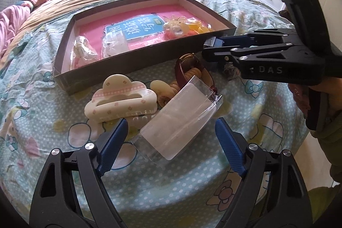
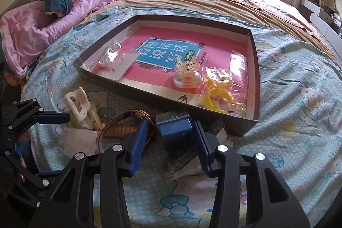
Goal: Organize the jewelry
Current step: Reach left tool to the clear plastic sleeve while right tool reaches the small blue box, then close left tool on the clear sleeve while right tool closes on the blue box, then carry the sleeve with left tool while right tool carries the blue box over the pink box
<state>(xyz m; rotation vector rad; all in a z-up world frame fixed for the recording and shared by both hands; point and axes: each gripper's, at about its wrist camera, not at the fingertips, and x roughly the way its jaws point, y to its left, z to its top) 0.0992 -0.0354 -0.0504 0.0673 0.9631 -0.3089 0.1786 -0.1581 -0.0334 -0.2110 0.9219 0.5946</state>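
Jewelry lies scattered on the bed [image 1: 149, 185], whose cover is a pale blue cartoon-print sheet, just in front of a shallow dark-walled box [image 1: 132, 61]. We see the left hand-held gripper [image 1: 171, 134] with its blue fingers [image 1: 115, 142] spread wide apart, holding nothing, hovering above a clear plastic pouch [image 1: 179, 119] that lies flat on the sheet. Beside the pouch on the left rests a cream hair claw [image 1: 119, 97] with a pink checked band, and behind the pouch we make out a dark red watch [image 1: 188, 63] looped around a spiral beige hair tie [image 1: 192, 74].

From the right wrist view, the right hand-held gripper [image 2: 171, 138] stands with its fingers [image 2: 139, 142] part-way apart, and between them sits a small blue block inside a clear bag [image 2: 174, 129]. We cannot tell whether the pads press on it or merely flank it. The bag rests near the front wall of the box [image 2: 235, 127], with a crumpled, speckled packet [image 2: 188, 164] beneath it. From the left wrist view that same gripper [image 1: 213, 44] reaches in from the right, its tip close to the box's near corner.

Inside the box a pink booklet [image 2: 166, 52] with a blue title panel covers the floor. On it lie a pearly hair clip [image 2: 187, 76], yellow rings in a clear wrapper [image 2: 218, 91], and toward the left end two more transparent packets [image 2: 113, 57].
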